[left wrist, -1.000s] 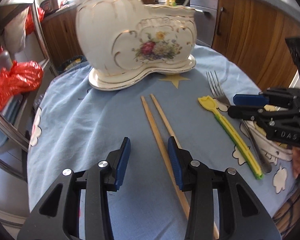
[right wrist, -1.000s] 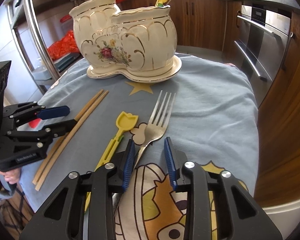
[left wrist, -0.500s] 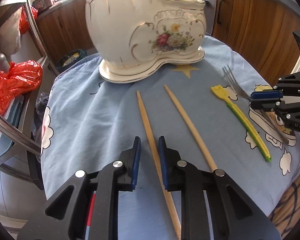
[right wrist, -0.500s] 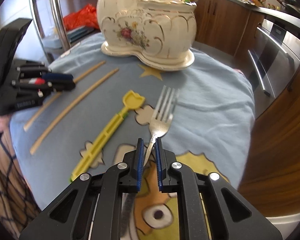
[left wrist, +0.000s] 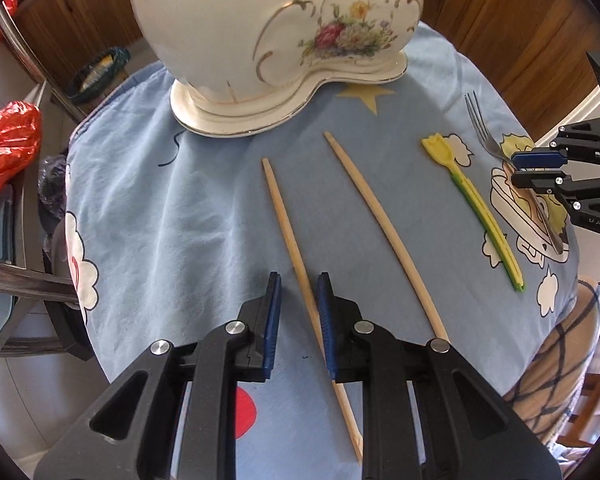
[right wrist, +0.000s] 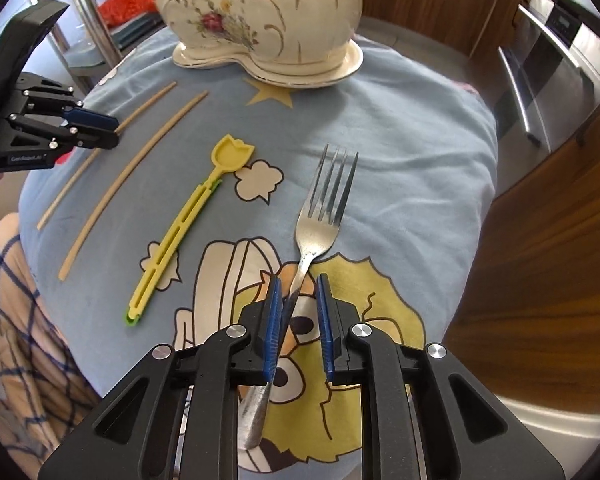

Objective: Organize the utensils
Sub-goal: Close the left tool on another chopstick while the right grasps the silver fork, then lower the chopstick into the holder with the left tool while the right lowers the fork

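While looking down from the left wrist, can make out a dark-lined bin [left wrist: 96, 70] on the floor beyond the table [left wrist: 160, 200], missing from the right wrist view. From the right wrist alone: a steel oven front [right wrist: 552, 80] and the whole fork [right wrist: 324, 216], tines toward the ceramic utensil holder [right wrist: 260, 12].

Left gripper [left wrist: 298, 312] fingers slightly apart, astride the left chopstick [left wrist: 288, 232] low on its length, right pad close against it, not clamped. Second chopstick [left wrist: 376, 220] just beside, splayed off to the right; both pale wood, flat on the blue cartoon-print cloth.

Right gripper [right wrist: 299, 312] fingers opening, fork handle between them, nearer the left pad, lying on the cloth.

Yellow-and-green tulip-headed plastic stick [right wrist: 180, 232] between chopsticks and fork. Holder white, gilt-trimmed, floral, at the table's far side.
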A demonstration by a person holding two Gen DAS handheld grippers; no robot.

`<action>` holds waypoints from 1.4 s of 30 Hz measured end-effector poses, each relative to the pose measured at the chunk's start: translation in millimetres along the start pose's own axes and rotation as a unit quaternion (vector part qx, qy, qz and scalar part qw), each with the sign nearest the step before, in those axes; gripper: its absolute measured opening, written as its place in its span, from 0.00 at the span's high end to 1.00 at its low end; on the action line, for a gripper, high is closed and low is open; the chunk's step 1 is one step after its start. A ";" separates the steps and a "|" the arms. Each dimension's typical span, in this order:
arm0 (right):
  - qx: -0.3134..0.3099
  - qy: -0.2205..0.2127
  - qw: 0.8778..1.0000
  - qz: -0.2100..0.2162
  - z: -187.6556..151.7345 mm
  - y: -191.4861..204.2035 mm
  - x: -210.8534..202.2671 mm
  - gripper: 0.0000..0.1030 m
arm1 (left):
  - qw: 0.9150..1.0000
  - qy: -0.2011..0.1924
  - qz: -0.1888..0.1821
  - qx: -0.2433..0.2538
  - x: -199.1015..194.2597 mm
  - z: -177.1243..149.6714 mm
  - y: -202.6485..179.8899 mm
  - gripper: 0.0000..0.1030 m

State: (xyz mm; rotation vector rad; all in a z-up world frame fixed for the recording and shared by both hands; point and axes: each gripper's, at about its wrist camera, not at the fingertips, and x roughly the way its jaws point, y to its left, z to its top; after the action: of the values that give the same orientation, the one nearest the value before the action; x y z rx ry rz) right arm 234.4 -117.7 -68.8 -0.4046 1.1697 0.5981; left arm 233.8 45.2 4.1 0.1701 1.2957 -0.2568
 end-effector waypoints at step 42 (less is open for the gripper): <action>0.037 -0.326 0.944 0.032 -5.4 9.2 -108.8 0.94 | 0.905 -0.418 0.002 -0.083 -141.2 -48.3 7.9 0.96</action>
State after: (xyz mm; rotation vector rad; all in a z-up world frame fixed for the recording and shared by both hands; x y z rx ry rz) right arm 195.9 -138.2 31.3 -0.0841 0.5670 0.6747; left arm 156.2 78.8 127.3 -0.0853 0.4551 -0.1809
